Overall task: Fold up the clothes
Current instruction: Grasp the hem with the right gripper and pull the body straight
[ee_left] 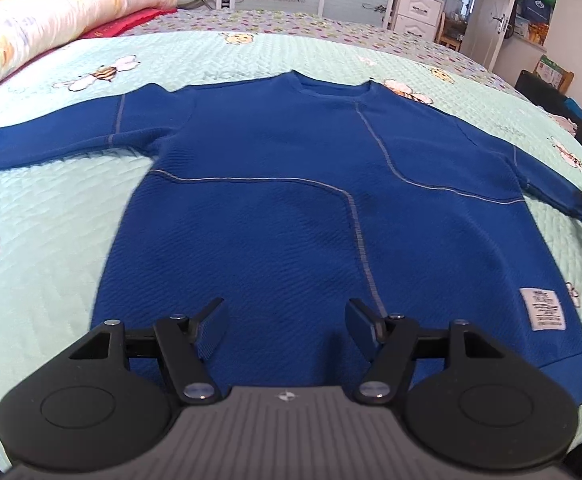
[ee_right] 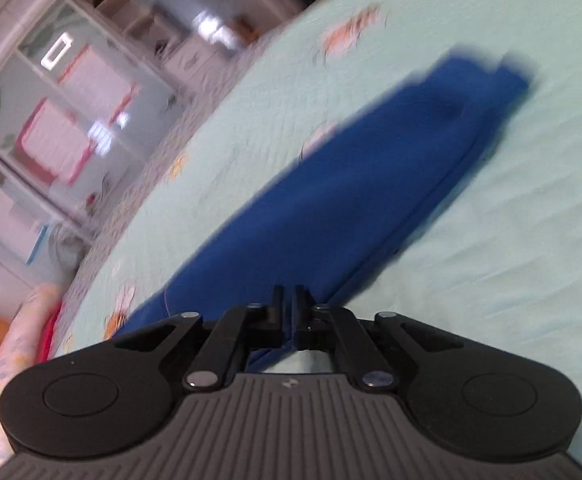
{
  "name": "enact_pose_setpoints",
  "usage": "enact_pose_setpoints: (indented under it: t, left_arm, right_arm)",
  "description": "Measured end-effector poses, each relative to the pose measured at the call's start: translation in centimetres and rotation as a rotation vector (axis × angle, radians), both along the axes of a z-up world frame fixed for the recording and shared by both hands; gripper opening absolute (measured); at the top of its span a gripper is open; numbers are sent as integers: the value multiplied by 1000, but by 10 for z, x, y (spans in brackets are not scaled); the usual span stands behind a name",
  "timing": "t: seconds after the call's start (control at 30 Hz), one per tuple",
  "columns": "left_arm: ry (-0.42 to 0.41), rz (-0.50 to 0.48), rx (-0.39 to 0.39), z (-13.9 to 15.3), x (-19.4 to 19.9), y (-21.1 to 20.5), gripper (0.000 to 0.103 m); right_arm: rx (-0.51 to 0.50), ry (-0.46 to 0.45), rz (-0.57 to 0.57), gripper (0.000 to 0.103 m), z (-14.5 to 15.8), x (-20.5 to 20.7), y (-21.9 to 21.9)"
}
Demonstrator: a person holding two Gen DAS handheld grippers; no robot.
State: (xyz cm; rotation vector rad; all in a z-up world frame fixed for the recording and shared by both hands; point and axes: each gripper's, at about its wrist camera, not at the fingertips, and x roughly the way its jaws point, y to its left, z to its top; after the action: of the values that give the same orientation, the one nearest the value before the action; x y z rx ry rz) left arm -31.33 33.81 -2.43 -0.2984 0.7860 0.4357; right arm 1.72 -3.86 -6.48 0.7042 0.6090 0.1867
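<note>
One blue ribbed long-sleeved sweatshirt [ee_left: 311,216] lies flat on the pale green quilted bedspread [ee_left: 43,220]. The left gripper [ee_left: 285,314] hovers spread above its hem, grasping nothing. Only the blurred right wrist view shows the right gripper [ee_right: 289,300] clenched, apparently on the sweatshirt's right sleeve [ee_right: 331,200].

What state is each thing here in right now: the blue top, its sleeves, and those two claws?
Blue sweatshirt: spread flat, front up, unfolded.
Its left-side sleeve: stretched out flat on the bedspread.
Other sleeve: pinched at its end.
Left claw: open, empty, over the hem.
Right claw: shut on the sleeve.
</note>
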Motion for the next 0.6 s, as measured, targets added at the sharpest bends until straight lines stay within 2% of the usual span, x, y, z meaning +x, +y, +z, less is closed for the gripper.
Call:
enact_pose_setpoints:
  t: [0.03, 0.1, 0.2, 0.23, 0.3, 0.33, 0.37, 0.4, 0.47, 0.5, 0.53, 0.6]
  left_arm:
    - [7, 1, 1, -3, 2, 1, 69]
    - [21, 1, 4, -10, 5, 2, 70]
    - [32, -27, 59, -14, 7, -6, 74]
    - [40, -43, 83, -15, 6, -8, 74]
    - [51, -62, 116, -11, -1, -7, 74]
    - [43, -54, 132, -7, -8, -4, 74]
    - [33, -47, 147, -3, -15, -1, 74]
    - [13, -39, 153, 2, -21, 4, 74]
    - [-23, -31, 158, 10, -26, 15, 74]
    - [-37, -36, 166, 14, -20, 19, 74]
    - [-55, -45, 187, 17, -9, 21, 74]
    - [-89, -64, 226, 24, 13, 25, 74]
  right_arm:
    - [-35, -30, 6, 22, 8, -7, 6]
    - [-71, -80, 162, 27, 24, -15, 40]
    - [-134, -134, 389, 27, 33, -23, 106]
    - [-163, -138, 460, 27, 33, -24, 129]
    - [-264, -74, 587, 26, 25, -21, 170]
    - [-340, -46, 600, 19, 19, -22, 181]
    - [-410, -36, 575, 2, 14, -22, 184]
    - [-442, -27, 540, 0, 14, -24, 180]
    - [-415, -14, 449, 0, 25, -32, 158]
    - [-432, -35, 421, 13, 33, -39, 153]
    - [-457, -78, 437, 16, 43, -48, 159]
    - [-442, -138, 528, 18, 57, -63, 178]
